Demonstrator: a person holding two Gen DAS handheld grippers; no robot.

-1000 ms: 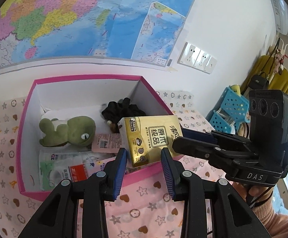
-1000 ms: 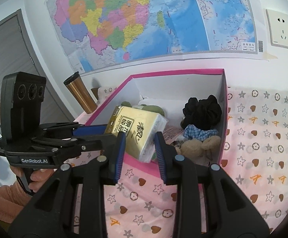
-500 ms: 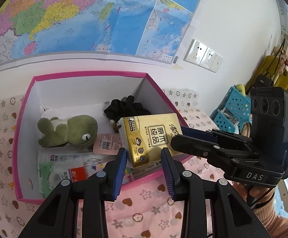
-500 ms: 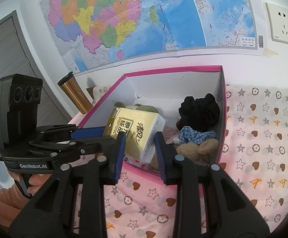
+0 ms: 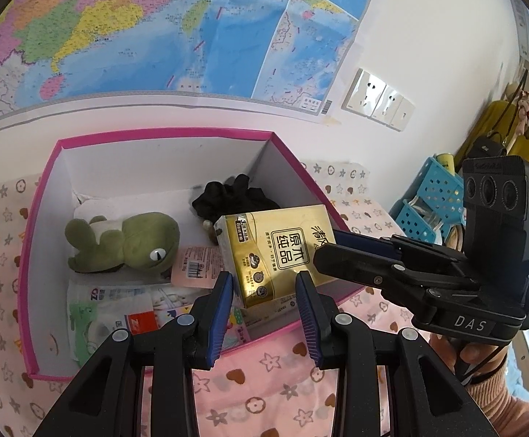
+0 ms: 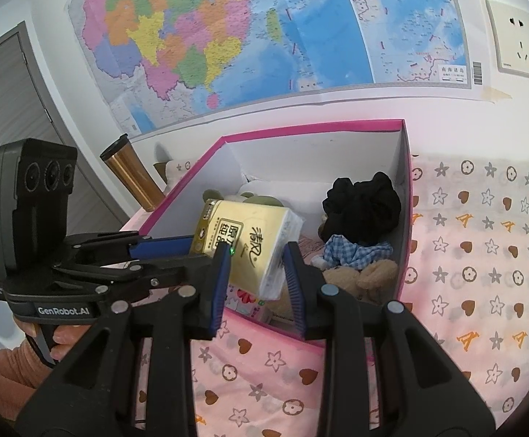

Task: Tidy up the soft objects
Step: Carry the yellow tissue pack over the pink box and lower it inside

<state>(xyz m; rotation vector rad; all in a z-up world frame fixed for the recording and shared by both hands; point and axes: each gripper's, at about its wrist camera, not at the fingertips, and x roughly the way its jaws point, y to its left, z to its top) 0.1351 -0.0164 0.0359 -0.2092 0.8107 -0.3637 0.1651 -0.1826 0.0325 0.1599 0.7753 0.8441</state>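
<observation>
A yellow tissue pack [image 5: 279,251] hangs tilted over the near right part of the pink box [image 5: 162,133]. My left gripper [image 5: 264,291] is shut on its near end. My right gripper [image 5: 326,247] comes in from the right, shut on its other end. In the right wrist view the same pack [image 6: 250,240] sits between my right gripper's [image 6: 257,273] blue pads, and my left gripper [image 6: 188,251] reaches it from the left. Inside the box lie a green frog plush [image 5: 129,240], a black fabric bundle [image 6: 363,204], a teddy in a blue checked shirt [image 6: 355,258] and flat packets [image 5: 118,309].
The box [image 6: 312,129] stands on a pink cloth [image 6: 483,255] with stars and hearts, against a wall with a map. A bronze thermos [image 6: 133,174] stands left of the box. Blue baskets [image 5: 432,196] sit to the far right. A hand [image 6: 64,342] holds the left gripper's handle.
Both grippers keep their hold on the tissue pack above the box. The views have only drifted slightly.
</observation>
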